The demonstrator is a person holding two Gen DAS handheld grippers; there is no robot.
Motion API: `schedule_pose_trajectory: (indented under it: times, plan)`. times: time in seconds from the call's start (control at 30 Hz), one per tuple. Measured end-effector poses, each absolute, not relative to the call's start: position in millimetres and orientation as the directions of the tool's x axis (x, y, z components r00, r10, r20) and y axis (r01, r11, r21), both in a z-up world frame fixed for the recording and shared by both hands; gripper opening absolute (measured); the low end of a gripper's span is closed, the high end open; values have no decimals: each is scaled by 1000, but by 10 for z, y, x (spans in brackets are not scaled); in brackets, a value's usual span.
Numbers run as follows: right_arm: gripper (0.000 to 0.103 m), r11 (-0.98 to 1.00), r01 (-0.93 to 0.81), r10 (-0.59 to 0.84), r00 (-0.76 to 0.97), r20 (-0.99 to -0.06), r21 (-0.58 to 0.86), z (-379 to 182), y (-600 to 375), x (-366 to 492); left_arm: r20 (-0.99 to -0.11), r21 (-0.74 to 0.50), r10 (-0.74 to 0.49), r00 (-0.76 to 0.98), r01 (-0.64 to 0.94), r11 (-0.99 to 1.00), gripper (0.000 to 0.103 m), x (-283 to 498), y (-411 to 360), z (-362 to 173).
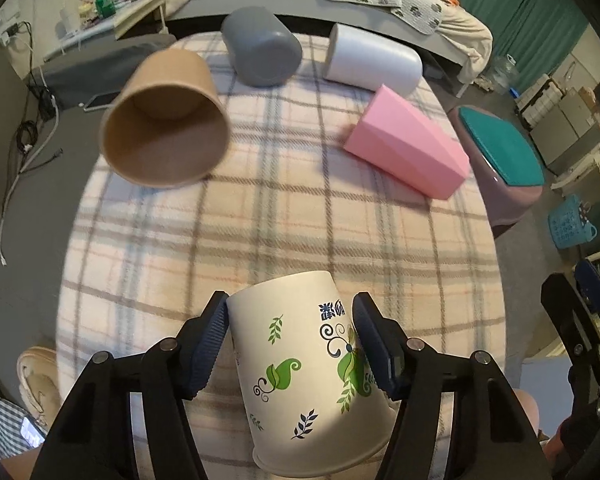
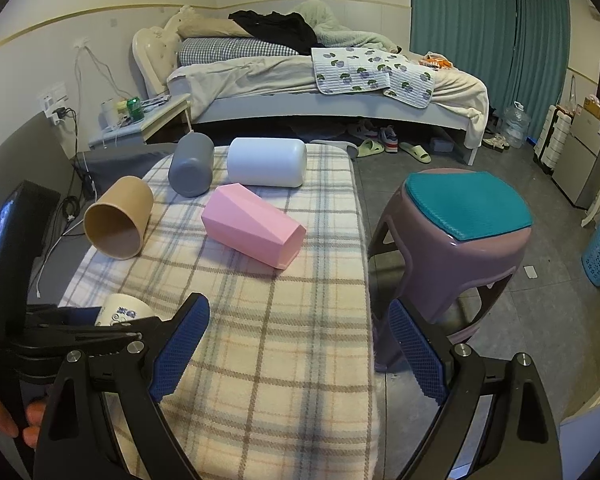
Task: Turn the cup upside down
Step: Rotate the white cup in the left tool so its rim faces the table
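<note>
1. Left gripper [image 1: 290,326]: jaws pinch the printed paper cup [image 1: 304,372] from both sides, pads touching its wall. The cup is at the near edge of the plaid-covered table [image 1: 260,220]. Its closed base points away and up, its rolled rim points down toward the camera; the long axis is near upright, tilted slightly. The inside is not visible.
2. Right gripper [image 2: 296,344]: jaws spread wide, nothing between them. It hangs over the table's right near edge, with the purple stool [image 2: 452,240] just beyond its right finger.
3. Cup count: five. One printed paper cup held, four lying on their sides farther back.
4. Brown paper cup [image 1: 164,120]: on its side at mid-left, mouth toward the camera, empty inside.
5. Pink faceted cup [image 1: 408,148]: on its side at mid-right, base toward the table centre, mouth toward the near right corner; contents hidden.
6. Grey cup [image 1: 260,52]: on its side at the far end, base toward the camera.
7. White cup [image 1: 372,60]: on its side just right of the grey one, long axis crosswise.
8. One bed [image 2: 320,80] stands beyond the table.
</note>
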State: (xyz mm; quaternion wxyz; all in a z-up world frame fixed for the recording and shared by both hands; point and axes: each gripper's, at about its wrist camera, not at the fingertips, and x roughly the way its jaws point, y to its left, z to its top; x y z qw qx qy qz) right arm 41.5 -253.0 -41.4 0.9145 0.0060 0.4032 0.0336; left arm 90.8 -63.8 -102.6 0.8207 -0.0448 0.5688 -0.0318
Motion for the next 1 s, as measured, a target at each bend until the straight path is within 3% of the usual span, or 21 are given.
schedule_pose_trajectory:
  times: [0.63,0.83,1.0]
  plan:
    - [92,999,-36,49,672,-739,33,-488,-2528,405,-795,-45,-35,605,-1,999,65,1267,-583,-601]
    - [92,999,-21,39,664,-747,33,-565,-2554,446,-713,82,28,700,44,996,65,1311,-770,-763]
    - [92,999,-18,41,657,-753,38,-617,-2555,480,-732,87,19,681,66,994,64,1278,-842,-1029]
